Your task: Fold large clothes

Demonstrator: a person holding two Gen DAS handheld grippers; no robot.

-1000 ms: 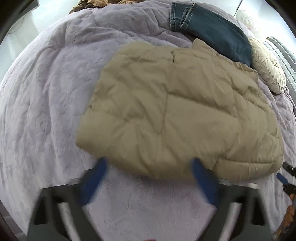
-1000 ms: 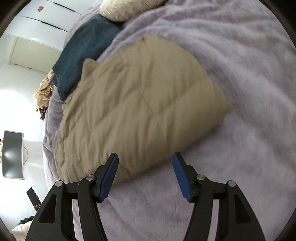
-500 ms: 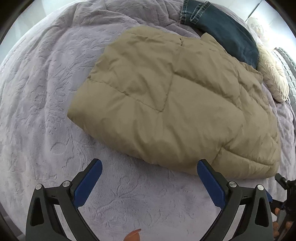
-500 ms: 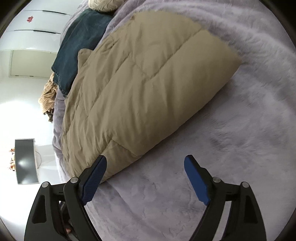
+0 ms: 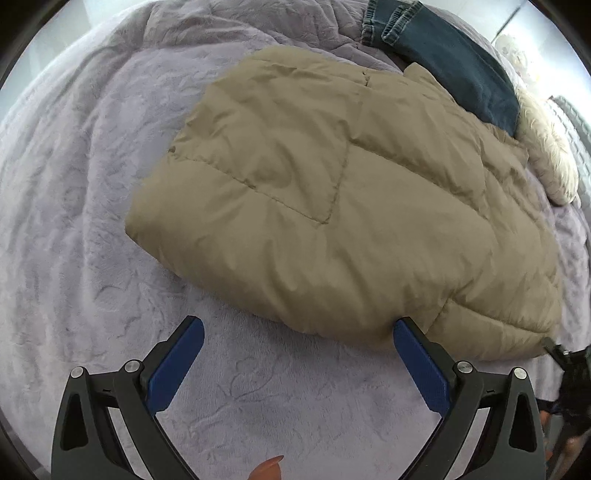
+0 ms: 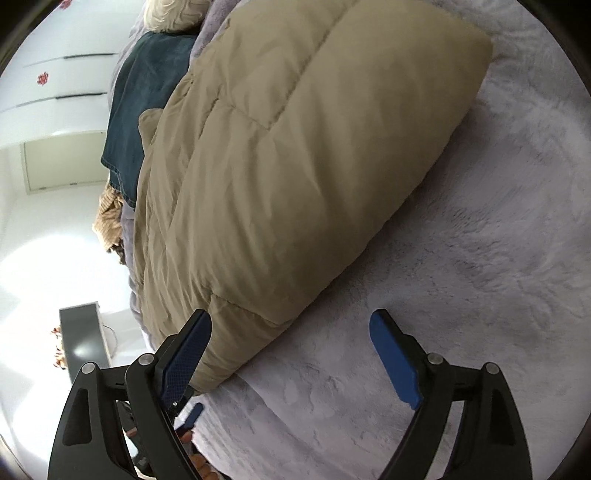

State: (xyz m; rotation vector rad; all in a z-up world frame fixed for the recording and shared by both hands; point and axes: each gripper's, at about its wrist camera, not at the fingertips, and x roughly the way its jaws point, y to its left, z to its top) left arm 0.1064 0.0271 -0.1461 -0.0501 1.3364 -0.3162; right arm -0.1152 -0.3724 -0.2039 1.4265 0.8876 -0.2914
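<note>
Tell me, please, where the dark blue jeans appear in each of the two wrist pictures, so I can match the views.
Left wrist view: the dark blue jeans lie at the top right, beyond the far edge of the tan padded jacket.
Right wrist view: the jeans are at the upper left, partly under the jacket's left edge.
Shared landmark: the cream fluffy cushion next to the jeans.

The scene is carried by a bed covered with a plush lavender blanket embossed with a faint floral pattern. A folded tan quilted jacket is laid across its middle, and dark blue jeans are spread just behind the jacket, touching its far edge. A cream textured cushion is set beside the jeans, near the bed's edge.
</note>
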